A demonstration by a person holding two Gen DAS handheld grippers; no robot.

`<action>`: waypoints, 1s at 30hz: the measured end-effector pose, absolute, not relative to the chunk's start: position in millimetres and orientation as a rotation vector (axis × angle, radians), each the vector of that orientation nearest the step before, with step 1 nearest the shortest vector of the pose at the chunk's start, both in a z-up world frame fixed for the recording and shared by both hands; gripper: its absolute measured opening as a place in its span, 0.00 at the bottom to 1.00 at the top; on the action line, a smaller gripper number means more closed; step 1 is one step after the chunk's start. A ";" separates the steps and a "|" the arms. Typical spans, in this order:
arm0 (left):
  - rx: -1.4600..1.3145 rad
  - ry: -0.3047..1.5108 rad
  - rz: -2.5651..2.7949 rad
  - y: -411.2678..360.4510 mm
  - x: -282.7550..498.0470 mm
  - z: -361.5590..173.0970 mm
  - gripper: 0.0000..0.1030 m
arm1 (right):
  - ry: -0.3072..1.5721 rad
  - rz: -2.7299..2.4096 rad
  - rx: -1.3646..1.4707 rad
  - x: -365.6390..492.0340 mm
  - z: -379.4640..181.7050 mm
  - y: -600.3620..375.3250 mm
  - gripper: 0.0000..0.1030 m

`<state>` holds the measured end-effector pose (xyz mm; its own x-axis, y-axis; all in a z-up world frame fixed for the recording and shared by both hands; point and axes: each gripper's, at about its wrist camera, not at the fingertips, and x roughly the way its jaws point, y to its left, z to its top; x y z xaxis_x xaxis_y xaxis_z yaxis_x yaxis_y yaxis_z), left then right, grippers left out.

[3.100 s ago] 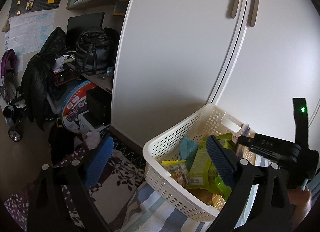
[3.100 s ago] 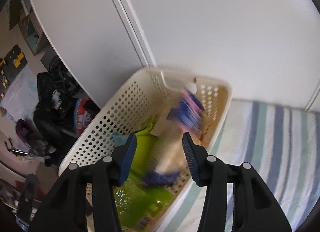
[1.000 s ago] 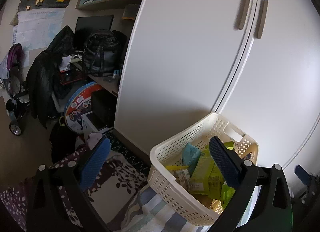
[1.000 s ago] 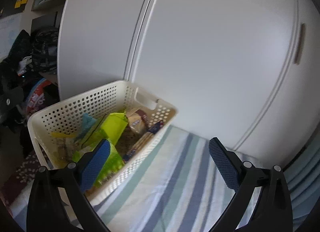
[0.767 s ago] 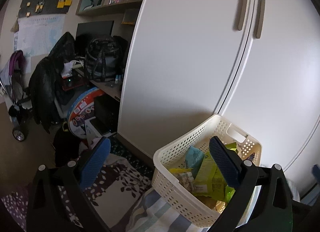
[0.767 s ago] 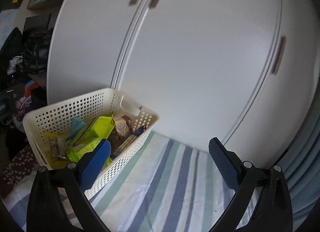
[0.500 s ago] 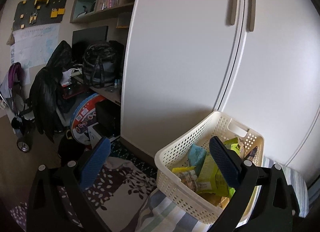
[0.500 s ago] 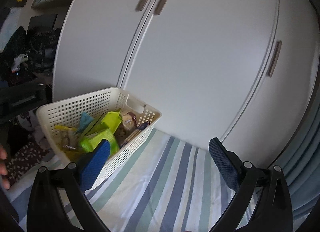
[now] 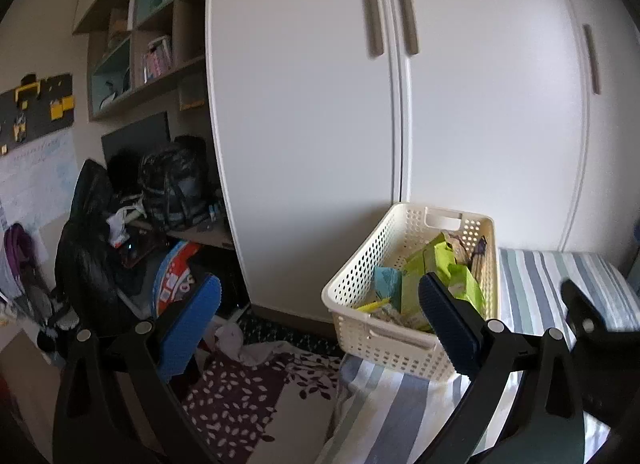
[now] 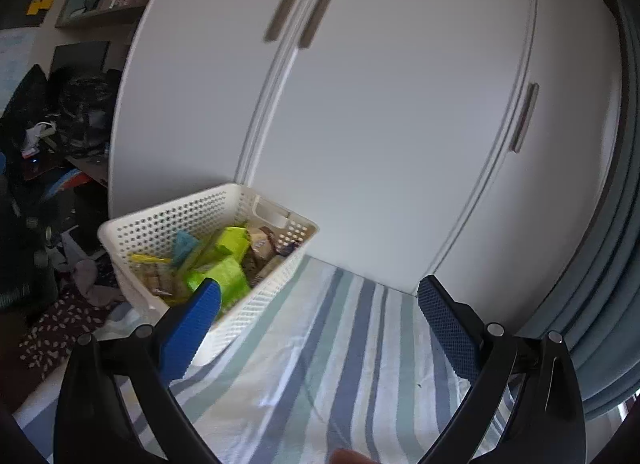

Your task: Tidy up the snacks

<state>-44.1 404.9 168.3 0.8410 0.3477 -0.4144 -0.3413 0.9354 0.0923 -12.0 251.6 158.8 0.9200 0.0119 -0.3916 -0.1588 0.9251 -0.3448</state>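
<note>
The left gripper is spread wide and empty above the floor clutter and the bed's edge. Ahead, the white basket of snack packets sits on the striped bed against the wardrobe. The right gripper hangs wide apart, empty, over the stripes.

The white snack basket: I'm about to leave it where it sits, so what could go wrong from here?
1. The white perforated basket sits at the corner of the striped bedcover; its near end looks close to the edge, so a nudge might tip it to the floor.
2. The green packets stand tall and loose and could spill.
3. Both the left gripper and the right gripper are open and empty, so nothing steadies it.
</note>
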 end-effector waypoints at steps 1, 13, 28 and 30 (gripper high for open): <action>0.011 0.438 0.361 405.8 -47.2 165.6 0.98 | 0.401 0.097 -0.391 -13.1 158.2 255.2 0.95; -0.035 0.476 0.408 430.9 -59.9 127.2 0.98 | 0.430 0.095 -0.496 -16.7 141.1 290.8 0.95; 0.005 0.472 0.385 428.0 -61.2 124.8 0.98 | 0.434 0.099 -0.530 -15.5 137.4 304.1 0.95; 0.015 0.472 0.376 425.1 -60.3 124.7 0.98 | 0.433 0.096 -0.528 -15.3 137.6 303.9 0.95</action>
<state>-60.3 425.1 124.7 0.8235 0.3566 -0.4412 -0.3498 0.9315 0.1000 -15.3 303.9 137.6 0.9054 -0.0214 -0.4240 -0.1985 0.8615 -0.4673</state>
